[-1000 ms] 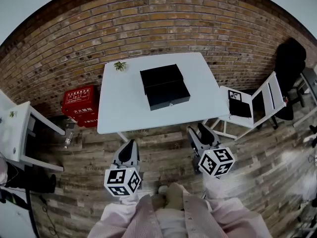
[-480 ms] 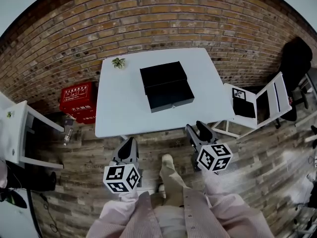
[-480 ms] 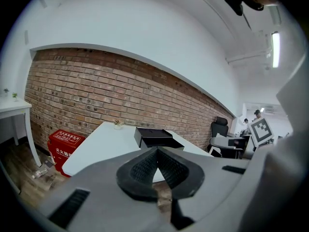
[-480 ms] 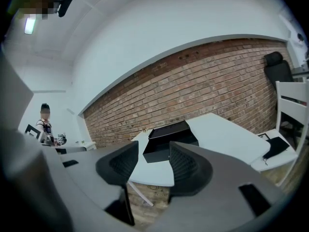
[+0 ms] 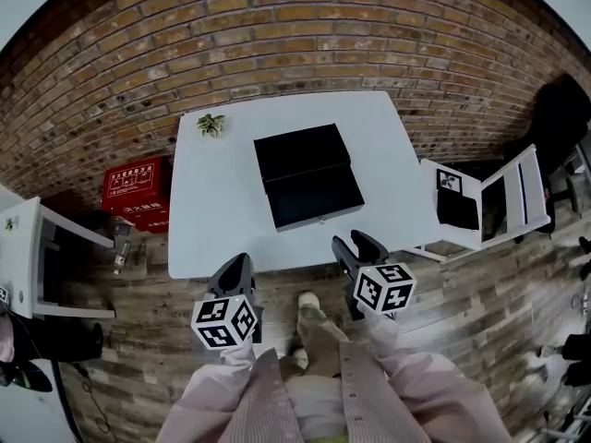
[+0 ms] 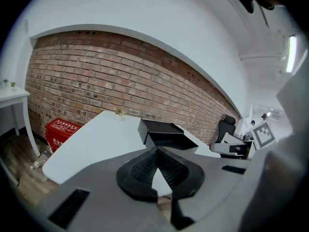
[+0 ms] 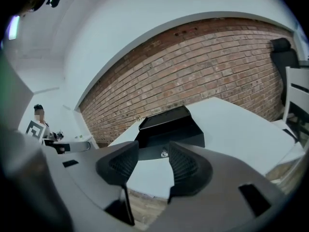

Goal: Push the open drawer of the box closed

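A black box (image 5: 300,151) sits mid-table on the white table (image 5: 211,220). Its open drawer (image 5: 314,197) sticks out toward me. Both grippers hover over the floor just short of the table's near edge, touching nothing. My left gripper (image 5: 238,264) is shut, its tips meeting, left of the drawer. My right gripper (image 5: 355,244) is open and empty, below the drawer's right corner. In the left gripper view the box (image 6: 161,129) lies beyond the closed left gripper (image 6: 156,151). In the right gripper view the drawer front's small knob (image 7: 164,153) shows between the spread right gripper (image 7: 153,161).
A small potted plant (image 5: 210,124) stands at the table's far left corner. A red crate (image 5: 137,192) sits on the floor at the left, next to a white side table (image 5: 28,257). A white chair (image 5: 485,206) stands right of the table. A brick wall (image 5: 277,35) runs behind.
The view has closed in on the table. Both grippers have moved forward to the table's near edge, and a foot has stepped forward between them. The box has not moved.
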`<state>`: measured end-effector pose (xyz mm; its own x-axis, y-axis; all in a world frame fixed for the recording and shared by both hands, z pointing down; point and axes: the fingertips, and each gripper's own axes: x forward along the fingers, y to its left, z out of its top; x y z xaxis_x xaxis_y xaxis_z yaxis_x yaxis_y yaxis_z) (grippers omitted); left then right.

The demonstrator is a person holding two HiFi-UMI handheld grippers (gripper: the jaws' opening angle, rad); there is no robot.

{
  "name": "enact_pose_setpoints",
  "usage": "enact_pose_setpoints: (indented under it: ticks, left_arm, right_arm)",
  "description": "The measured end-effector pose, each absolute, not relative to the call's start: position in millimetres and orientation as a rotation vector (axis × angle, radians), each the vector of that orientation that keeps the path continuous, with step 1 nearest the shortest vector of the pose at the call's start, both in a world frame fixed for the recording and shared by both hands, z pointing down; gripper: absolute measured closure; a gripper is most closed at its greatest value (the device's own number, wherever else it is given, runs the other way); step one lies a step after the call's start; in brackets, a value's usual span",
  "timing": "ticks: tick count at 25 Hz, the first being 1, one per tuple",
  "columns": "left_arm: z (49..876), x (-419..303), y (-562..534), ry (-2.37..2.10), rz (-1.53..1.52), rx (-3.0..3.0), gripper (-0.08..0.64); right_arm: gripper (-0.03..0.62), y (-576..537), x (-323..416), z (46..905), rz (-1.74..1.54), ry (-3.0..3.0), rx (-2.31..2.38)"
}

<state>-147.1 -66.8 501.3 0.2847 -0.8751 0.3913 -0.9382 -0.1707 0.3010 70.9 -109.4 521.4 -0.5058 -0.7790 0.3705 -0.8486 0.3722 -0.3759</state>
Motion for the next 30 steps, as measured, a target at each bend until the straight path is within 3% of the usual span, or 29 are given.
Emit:
enact_pose_setpoints:
  ticks: [30]
  left_arm:
    - [575, -143, -136, -1.519, 0.254, 1.837, 0.565]
  right_arm:
    - [0.396, -169, 25, 613, 1.076, -2.213, 1.246]
